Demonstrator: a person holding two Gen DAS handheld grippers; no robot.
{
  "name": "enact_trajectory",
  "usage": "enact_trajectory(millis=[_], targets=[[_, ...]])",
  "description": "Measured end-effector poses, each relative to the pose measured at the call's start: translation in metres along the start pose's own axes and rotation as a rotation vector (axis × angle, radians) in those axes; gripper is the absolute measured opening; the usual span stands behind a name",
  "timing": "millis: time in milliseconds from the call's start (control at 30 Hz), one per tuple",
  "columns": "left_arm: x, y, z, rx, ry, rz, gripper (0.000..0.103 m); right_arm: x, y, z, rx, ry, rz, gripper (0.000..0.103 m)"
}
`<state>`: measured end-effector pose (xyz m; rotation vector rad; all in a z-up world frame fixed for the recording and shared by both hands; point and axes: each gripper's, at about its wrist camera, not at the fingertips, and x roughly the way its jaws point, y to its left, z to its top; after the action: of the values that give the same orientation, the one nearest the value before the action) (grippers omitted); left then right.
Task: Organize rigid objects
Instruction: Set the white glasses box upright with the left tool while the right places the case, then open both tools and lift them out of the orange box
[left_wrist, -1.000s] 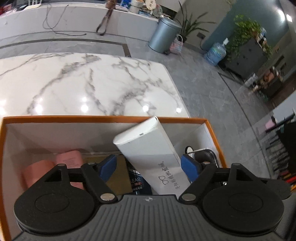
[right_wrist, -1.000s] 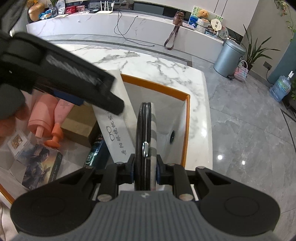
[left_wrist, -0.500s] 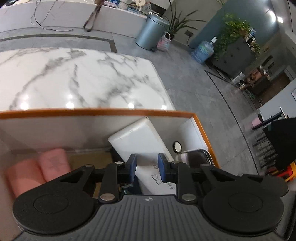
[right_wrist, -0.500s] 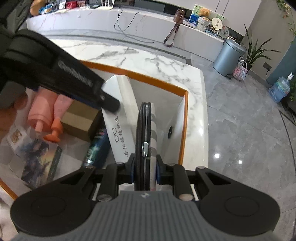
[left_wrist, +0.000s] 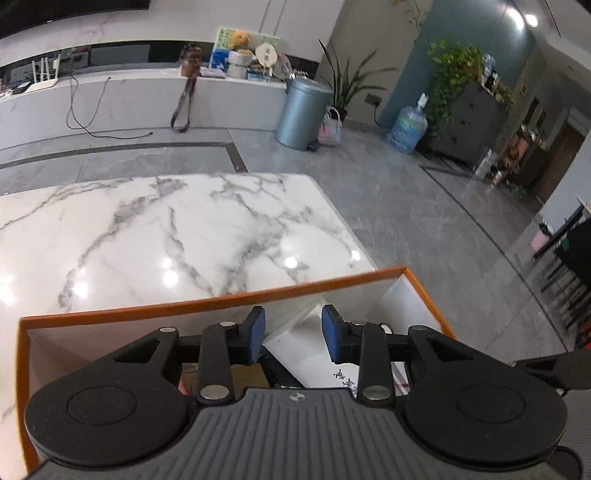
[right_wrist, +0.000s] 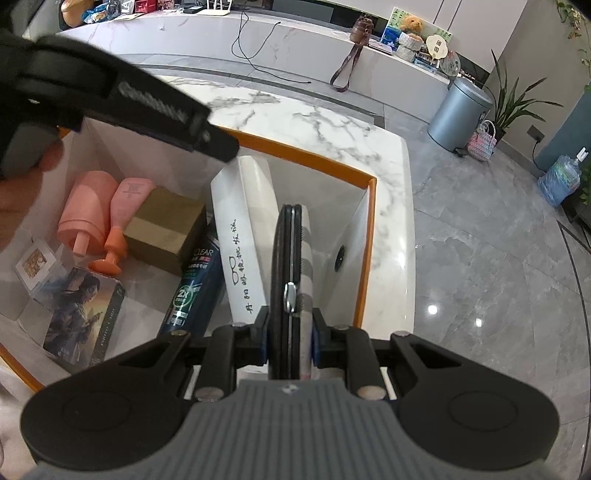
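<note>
Marble table (left_wrist: 177, 229) — right fingers (right_wrist: 322, 338) clamping mirror (right_wrist: 290, 280).

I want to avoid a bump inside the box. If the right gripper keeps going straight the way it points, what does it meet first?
Probably the box's white inner wall, ahead of the black disc that the right gripper holds; depth is unclear.

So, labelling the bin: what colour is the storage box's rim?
Orange; the storage box rim shows best in the right wrist view.
</note>
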<state>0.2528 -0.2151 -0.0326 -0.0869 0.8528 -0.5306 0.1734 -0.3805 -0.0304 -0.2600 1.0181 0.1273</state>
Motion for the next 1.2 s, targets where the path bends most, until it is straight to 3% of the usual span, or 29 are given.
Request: enact_trajectory(millis=[333,567,867,1033,1200], targets=[[0.027,-0.008,-0.011,0.002,0.094,-0.077,0.033,-0.001,-0.001,-0.001,-0.011,0.001,0.002,0.020],[0.034,-0.008,-0.018,-0.001,0.128,-0.065,0.033,-0.002,0.000,-0.002,-0.006,-0.002,0.000,0.020],[0.014,-0.004,-0.026,0.009,0.153,-0.038,0.033,-0.004,0.004,-0.002,0.024,-0.020,0.026,0.020],[-0.002,0.001,-0.032,0.019,0.171,0.004,0.033,0.009,0.018,-0.002,-0.016,0.001,-0.012,0.020],[-0.017,0.005,-0.038,0.024,0.174,0.005,0.033,0.021,0.030,-0.003,-0.080,0.024,-0.128,0.020]])
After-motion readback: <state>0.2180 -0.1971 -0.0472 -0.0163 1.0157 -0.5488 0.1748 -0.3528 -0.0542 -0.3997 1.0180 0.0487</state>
